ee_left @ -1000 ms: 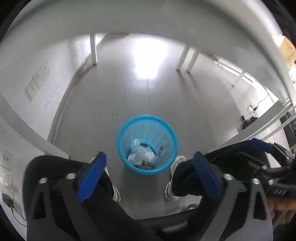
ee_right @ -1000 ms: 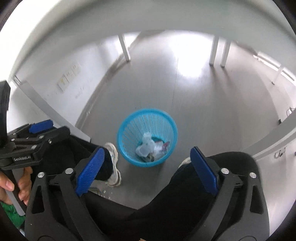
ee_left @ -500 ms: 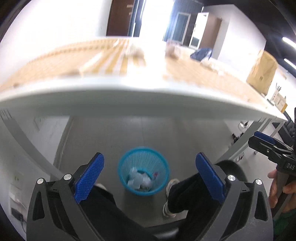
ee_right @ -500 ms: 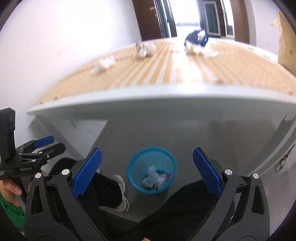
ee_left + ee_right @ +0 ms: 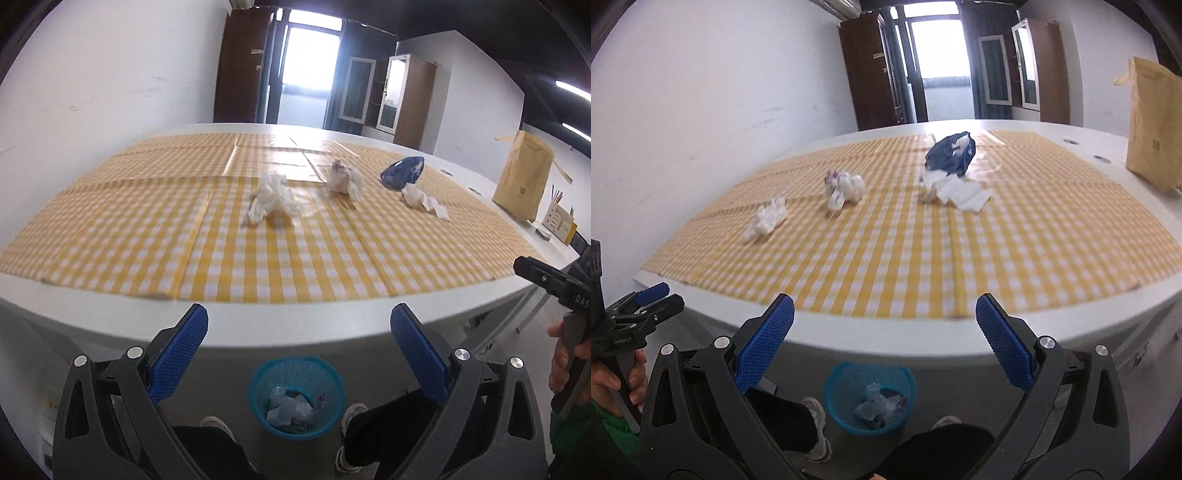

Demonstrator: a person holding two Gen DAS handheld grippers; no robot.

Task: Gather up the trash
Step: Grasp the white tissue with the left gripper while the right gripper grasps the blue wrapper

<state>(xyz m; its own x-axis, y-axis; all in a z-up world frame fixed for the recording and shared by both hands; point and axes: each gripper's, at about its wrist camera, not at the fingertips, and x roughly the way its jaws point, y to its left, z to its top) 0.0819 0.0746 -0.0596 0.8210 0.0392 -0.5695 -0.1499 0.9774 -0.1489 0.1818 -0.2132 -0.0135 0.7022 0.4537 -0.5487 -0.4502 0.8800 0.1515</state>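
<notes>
You hold the left gripper point(image 5: 299, 343) and right gripper point(image 5: 884, 332) spread wide and empty at the bottom of each frame, level with the near edge of the white table point(image 5: 280, 321). On the yellow checked cloth point(image 5: 258, 240) in mid-frame lie three crumpled white tissues point(image 5: 271, 199) point(image 5: 345, 179) point(image 5: 421, 199) and a dark blue wrapper point(image 5: 951, 153). The blue mesh basket point(image 5: 297, 398), bottom centre between your feet, already holds scraps
</notes>
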